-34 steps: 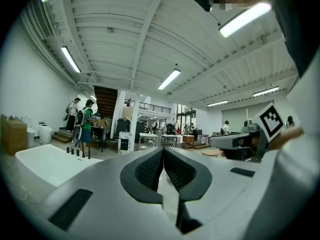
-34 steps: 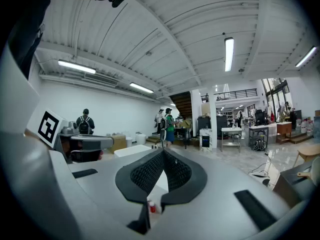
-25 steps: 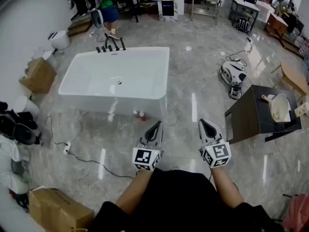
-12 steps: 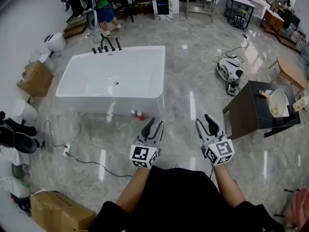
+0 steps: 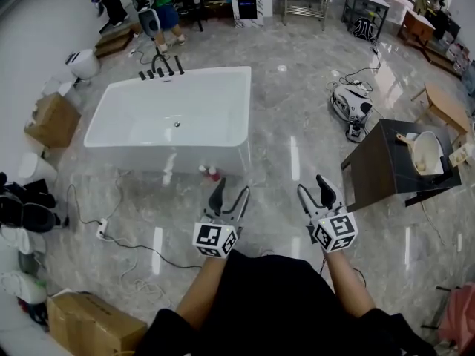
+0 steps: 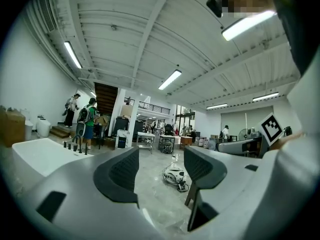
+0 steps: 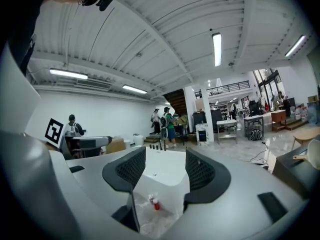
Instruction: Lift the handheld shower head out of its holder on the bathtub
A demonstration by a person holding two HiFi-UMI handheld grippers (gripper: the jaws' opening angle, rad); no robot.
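The white bathtub (image 5: 171, 117) stands on the marble floor ahead of me, well beyond both grippers. A row of dark tap fittings (image 5: 159, 69) rises from its far rim; the shower head among them is too small to single out. My left gripper (image 5: 228, 193) and right gripper (image 5: 314, 189) hang side by side near my body, pointing level. Their jaws have just been opening and now stand open with nothing between them. The left gripper view has the tub (image 6: 35, 154) and fittings (image 6: 77, 145) at its left. The right gripper view shows the tub (image 7: 160, 169) between the jaws.
A small red bottle and a white one (image 5: 209, 173) stand at the tub's near corner. A dark table (image 5: 386, 176) with a white pan is at the right, a floor-cleaning machine (image 5: 352, 106) beyond it. Cardboard boxes (image 5: 52, 121) and a cable (image 5: 111, 232) lie left. A person (image 5: 159, 10) stands behind the tub.
Both grippers' jaws went from shut to wide open. The right gripper sank a little; the left barely moved.
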